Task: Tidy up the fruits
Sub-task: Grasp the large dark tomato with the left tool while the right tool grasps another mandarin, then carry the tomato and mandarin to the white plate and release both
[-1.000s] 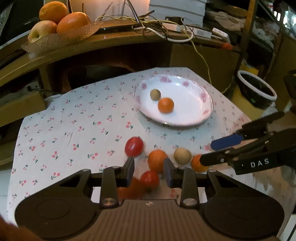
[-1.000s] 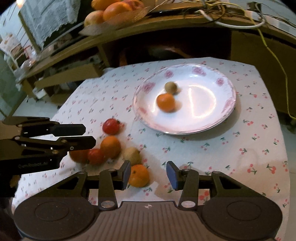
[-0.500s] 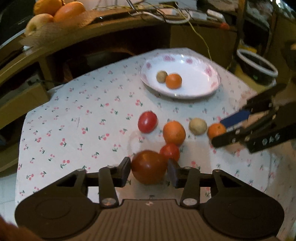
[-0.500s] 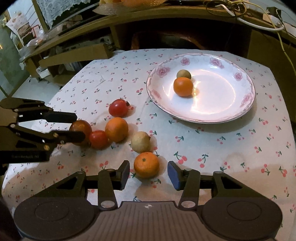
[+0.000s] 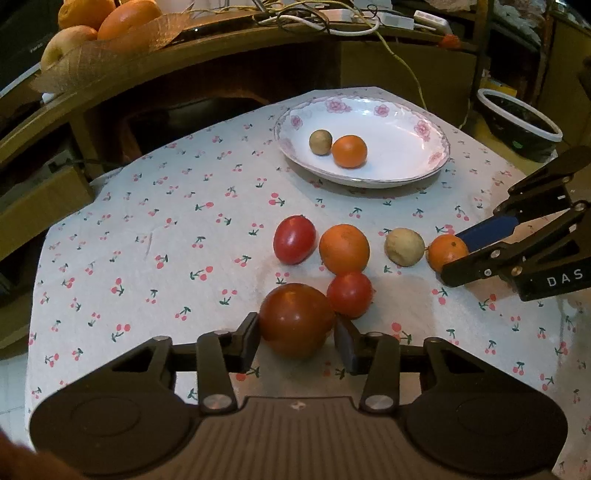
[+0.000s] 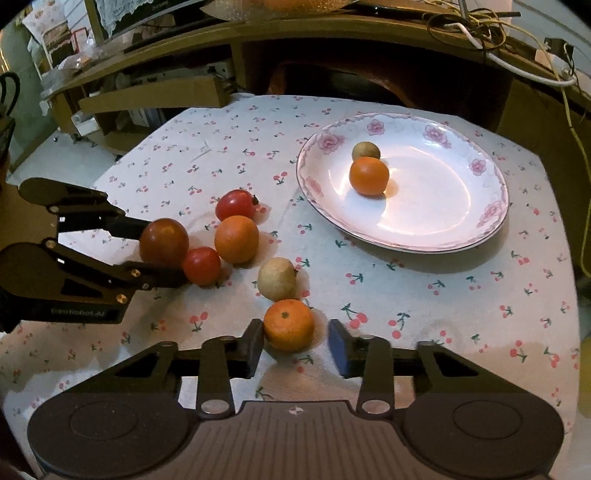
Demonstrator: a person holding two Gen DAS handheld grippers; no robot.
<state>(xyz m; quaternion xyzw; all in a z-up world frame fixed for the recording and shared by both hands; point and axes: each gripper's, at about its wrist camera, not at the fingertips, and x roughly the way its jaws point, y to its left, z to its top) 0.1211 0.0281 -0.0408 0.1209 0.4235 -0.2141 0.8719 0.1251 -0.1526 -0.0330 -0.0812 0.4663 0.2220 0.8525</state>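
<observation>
A large dark red tomato (image 5: pixel 295 319) sits on the cherry-print cloth between the jaws of my left gripper (image 5: pixel 297 332), which are closing with both pads against it. The right wrist view shows that same left gripper (image 6: pixel 162 254) around the tomato (image 6: pixel 164 240). My right gripper (image 6: pixel 295 339) is closing around a small tangerine (image 6: pixel 288 325); the left pad touches it and a gap remains at the blue right pad. Beside them lie a red tomato (image 5: pixel 294 240), an orange (image 5: pixel 343 248), a small red tomato (image 5: pixel 349 294) and a pale brown fruit (image 5: pixel 403 246). The flowered plate (image 5: pixel 369 182) holds an orange (image 5: pixel 349 151) and a small brown fruit (image 5: pixel 320 142).
A wooden shelf behind the table carries a basket of fruit (image 5: pixel 103 48) and loose cables (image 5: pixel 332 22). A black bin with a white rim (image 5: pixel 517 125) stands off the table's right side. Cardboard boxes (image 6: pixel 147 96) sit past the left edge.
My left gripper has come down and now has the large tomato between its pads. The right gripper's jaws have narrowed around the tangerine, which now sits centred between them.
</observation>
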